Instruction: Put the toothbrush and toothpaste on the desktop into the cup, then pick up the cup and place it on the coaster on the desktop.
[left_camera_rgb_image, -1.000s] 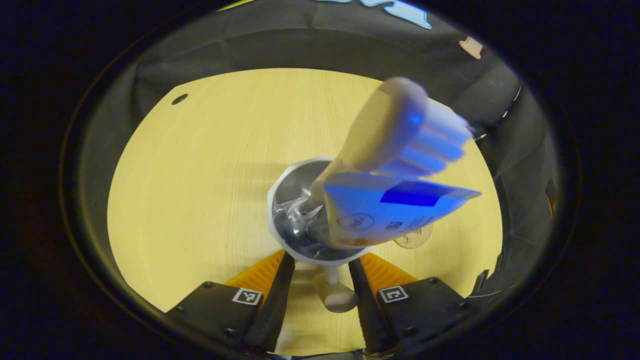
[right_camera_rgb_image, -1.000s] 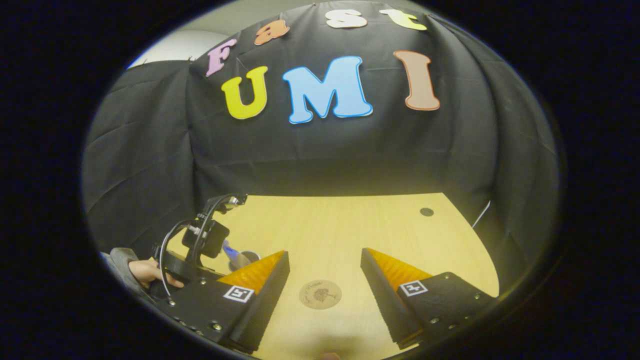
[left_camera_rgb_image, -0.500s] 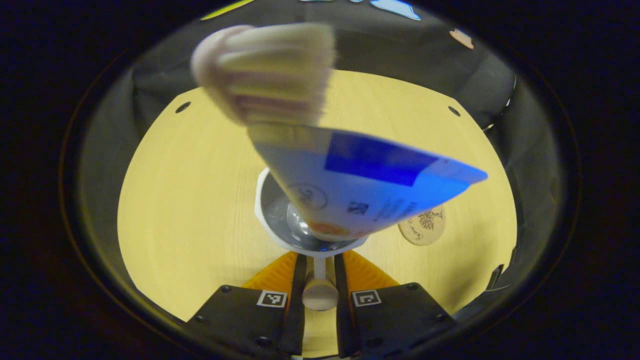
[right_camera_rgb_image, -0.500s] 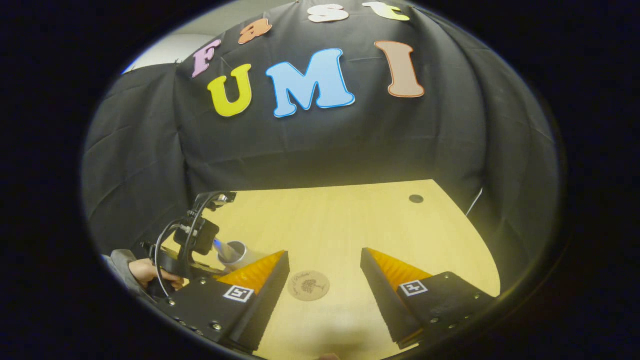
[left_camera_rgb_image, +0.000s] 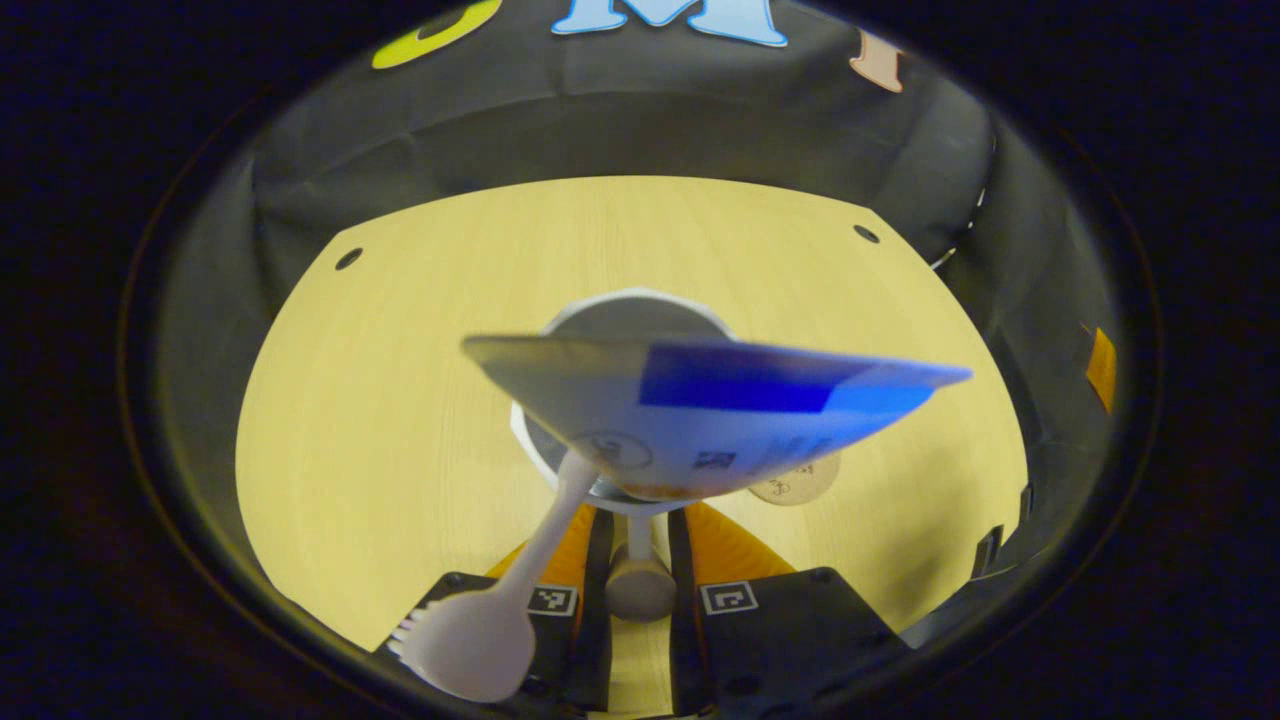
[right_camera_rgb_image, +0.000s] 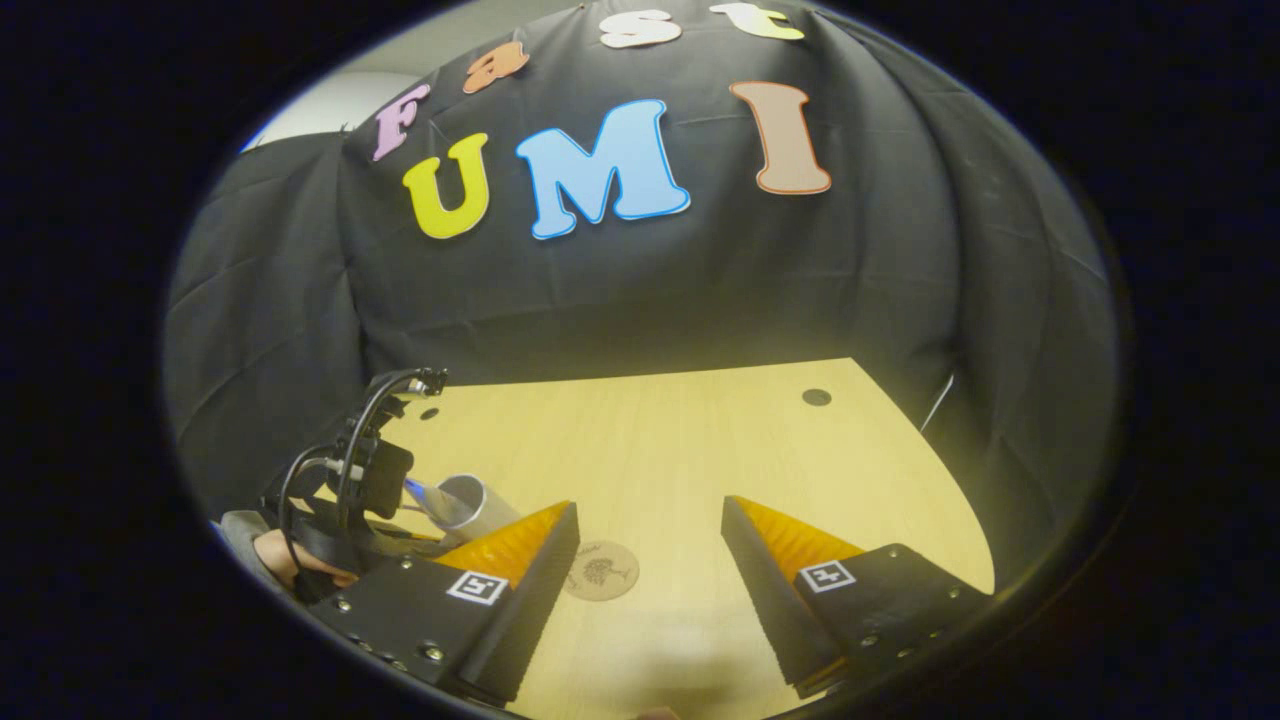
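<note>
Carrying the cup (left_camera_rgb_image: 632, 320) by its handle, tilted, with toothpaste (left_camera_rgb_image: 700, 420) and toothbrush (left_camera_rgb_image: 500, 600) inside.

The left gripper (left_camera_rgb_image: 638, 560) is clamped on the cup's thin handle, holding it above the desk (left_camera_rgb_image: 400, 350) near the coaster (right_camera_rgb_image: 600, 570); the right gripper (right_camera_rgb_image: 650, 580) stands spread, holding nothing. The cup looks rigid and light, its loose contents top-heavy and likely to swing, so levelling it seems wise.

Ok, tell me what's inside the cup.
The toothpaste and the toothbrush stand in the cup, both sticking out. The toothpaste covers the cup's bottom, so that cannot be seen.
</note>
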